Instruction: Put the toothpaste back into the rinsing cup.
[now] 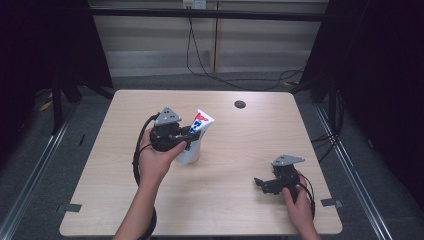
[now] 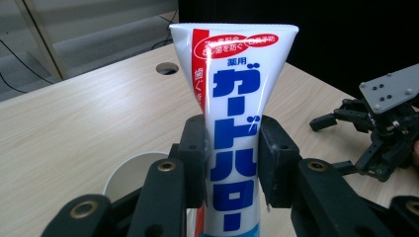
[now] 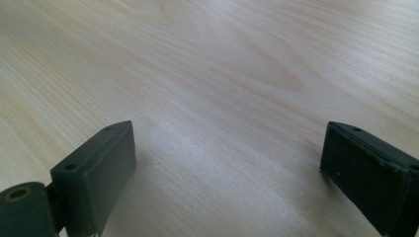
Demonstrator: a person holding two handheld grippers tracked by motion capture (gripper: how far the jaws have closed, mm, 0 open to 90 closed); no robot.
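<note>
The pale wood worktop (image 1: 225, 190) carries a white cup (image 1: 192, 152). Over the cup, the left gripper (image 2: 231, 148) clenches a white toothpaste tube (image 2: 232, 98) with blue Japanese lettering and "薬用". The right gripper (image 1: 260, 182) rests on the worktop, jaws spread wide.

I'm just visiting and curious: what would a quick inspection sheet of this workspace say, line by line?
Surface: light wooden table with a round hole near its far edge.
Job's things: toothpaste tube held upright over a white cup.
Clutter: nothing seen.
Grippers: left gripper clamped on the tube; right gripper open, low over bare wood.
Cables: black cable loops from the left gripper; more cables lie on the floor behind.
Surroundings: pale wall panels beyond, dark curtains at the sides.
</note>
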